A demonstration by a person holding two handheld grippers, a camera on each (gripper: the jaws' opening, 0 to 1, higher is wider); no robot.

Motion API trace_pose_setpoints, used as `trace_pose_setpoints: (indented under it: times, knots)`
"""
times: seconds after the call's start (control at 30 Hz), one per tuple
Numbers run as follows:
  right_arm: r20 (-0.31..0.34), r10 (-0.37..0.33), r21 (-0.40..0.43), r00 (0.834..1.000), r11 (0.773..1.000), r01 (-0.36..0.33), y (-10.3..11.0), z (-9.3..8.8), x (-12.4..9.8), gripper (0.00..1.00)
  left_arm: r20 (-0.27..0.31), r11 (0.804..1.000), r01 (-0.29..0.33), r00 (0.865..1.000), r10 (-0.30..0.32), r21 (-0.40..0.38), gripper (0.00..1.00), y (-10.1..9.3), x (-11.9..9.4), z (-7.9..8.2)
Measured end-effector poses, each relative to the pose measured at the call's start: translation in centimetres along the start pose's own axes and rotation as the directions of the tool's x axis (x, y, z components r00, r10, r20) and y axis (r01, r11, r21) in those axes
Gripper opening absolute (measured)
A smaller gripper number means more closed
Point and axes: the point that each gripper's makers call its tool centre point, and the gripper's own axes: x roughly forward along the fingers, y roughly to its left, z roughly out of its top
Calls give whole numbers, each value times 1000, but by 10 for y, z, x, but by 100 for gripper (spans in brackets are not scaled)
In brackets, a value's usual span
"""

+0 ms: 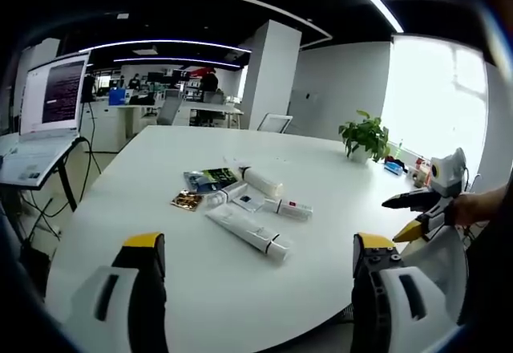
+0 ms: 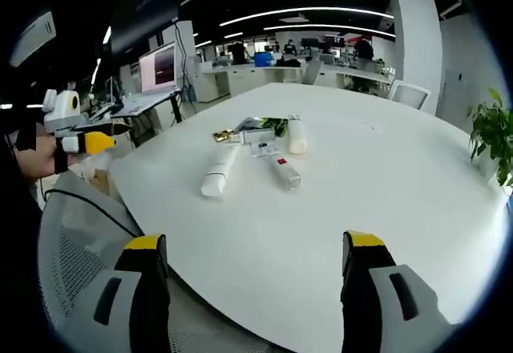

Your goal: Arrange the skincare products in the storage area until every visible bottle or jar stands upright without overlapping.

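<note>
In the left gripper view the left gripper point(image 1: 258, 261) stands with its two yellow-tipped grey jaws spread wide and nothing between them, low over the near edge of the large round white table point(image 1: 160, 208). Just ahead of the jaws, between their lines, the long white squeeze tube with a white cap point(image 1: 248, 230) lies on its side, pointing away and to the left. Past it lie a small white box-like pack point(image 1: 249, 202), a short white tube with a red mark point(image 1: 290, 208), a cream cylindrical bottle point(image 1: 263, 181), a dark green flat sachet point(image 1: 210, 179) and a small gold-brown sachet point(image 1: 187, 200), all flat and clustered together; whether any overlap is hard to make out at this size. Off to the right of the jaws the right gripper point(image 1: 410, 216) shows, held in a person's hand point(image 1: 473, 207), its dark yellow-tipped jaws seemingly close together. Farther right a green potted plant point(image 1: 365, 138) sits on the table, and far left an open laptop point(image 1: 48, 100) rests on a stand. In the right gripper view the right gripper's point(image 2: 255, 258) own jaws also stand wide and hold nothing, over a grey mesh chair back point(image 2: 72, 249) at the table edge, with the products well ahead.
</note>
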Motion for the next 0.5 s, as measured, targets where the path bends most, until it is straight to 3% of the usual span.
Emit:
trace_pose_setpoints:
  times: [0.5]
  knots:
    - [-72, 91, -59, 993, 994, -95, 22, 29, 44, 75, 7, 1000, -12, 1000, 12, -14, 90, 1, -1, 2]
